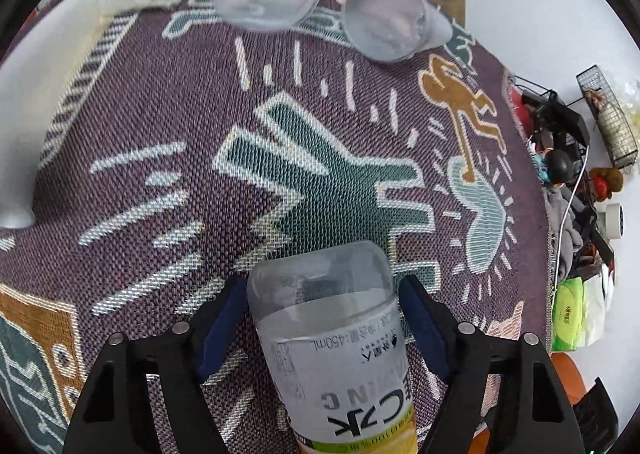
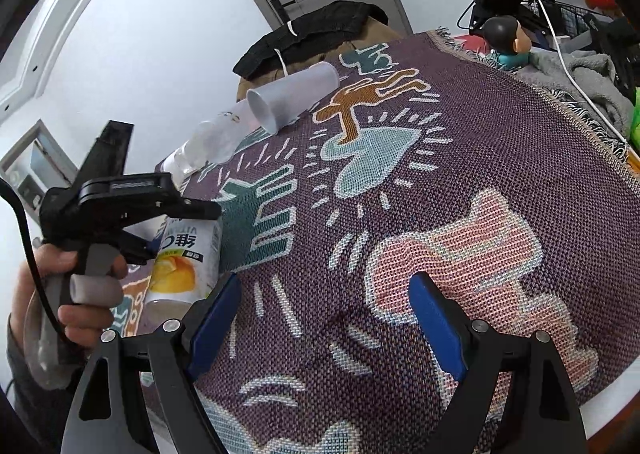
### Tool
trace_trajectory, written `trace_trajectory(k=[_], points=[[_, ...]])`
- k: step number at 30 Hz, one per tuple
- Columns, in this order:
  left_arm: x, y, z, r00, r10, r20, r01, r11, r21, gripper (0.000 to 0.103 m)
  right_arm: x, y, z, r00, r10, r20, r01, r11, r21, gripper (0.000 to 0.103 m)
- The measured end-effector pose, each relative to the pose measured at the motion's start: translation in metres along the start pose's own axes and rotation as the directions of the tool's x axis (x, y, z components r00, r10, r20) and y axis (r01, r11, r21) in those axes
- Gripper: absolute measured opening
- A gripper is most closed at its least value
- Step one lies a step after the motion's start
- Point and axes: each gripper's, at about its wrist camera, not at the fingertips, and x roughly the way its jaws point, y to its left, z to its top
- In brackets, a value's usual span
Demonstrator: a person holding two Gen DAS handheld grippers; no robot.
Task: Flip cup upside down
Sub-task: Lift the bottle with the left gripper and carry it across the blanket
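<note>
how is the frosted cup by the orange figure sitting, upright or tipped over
Tipped over. The frosted cup lies on its side on the woven cloth, its open mouth facing sideways toward the camera, base pointing away.

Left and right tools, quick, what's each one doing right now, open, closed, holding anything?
Left tool: its fingers flank the vitamin drink bottle, bottom end forward; whether it grips cannot be told.
Right tool: open, holding nothing, above the woven cloth.

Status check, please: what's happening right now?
Left gripper around inverted bottle, grip unclear. Right gripper open, empty. Cups on their sides, far edge, untouched.
</note>
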Motion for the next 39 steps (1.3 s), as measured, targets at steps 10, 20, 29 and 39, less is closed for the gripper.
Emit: trace_trajectory(k=[10, 20, 29, 39], points=[[-0.026, -0.011, -0.004, 0.997, -0.056, 0.051, 0.053, 0.997, 0.056, 0.067, -0.005, 0.002, 0.003, 1.0, -0.006, 0.02, 0.007, 1.0, -0.016, 0.086], [-0.092, -0.04, -0.028, 0.94, -0.036, 0.341, -0.069, 0.955, 0.289, 0.067, -0.003, 0.002, 0.003, 1.0, -0.013, 0.019, 0.013, 1.0, -0.015, 0.086], [-0.105, -0.055, -0.046, 0.839, -0.007, 0.545, -0.238, 0.895, 0.378, 0.067, -0.004, 0.001, 0.002, 0.999, -0.036, 0.032, 0.036, 0.999, -0.027, 0.086], [-0.089, -0.056, -0.058, 0.743, -0.041, 0.669, -0.318, 0.857, 0.406, 0.067, -0.001, 0.0, 0.001, 0.997, -0.064, 0.035, 0.065, 0.997, -0.037, 0.086]])
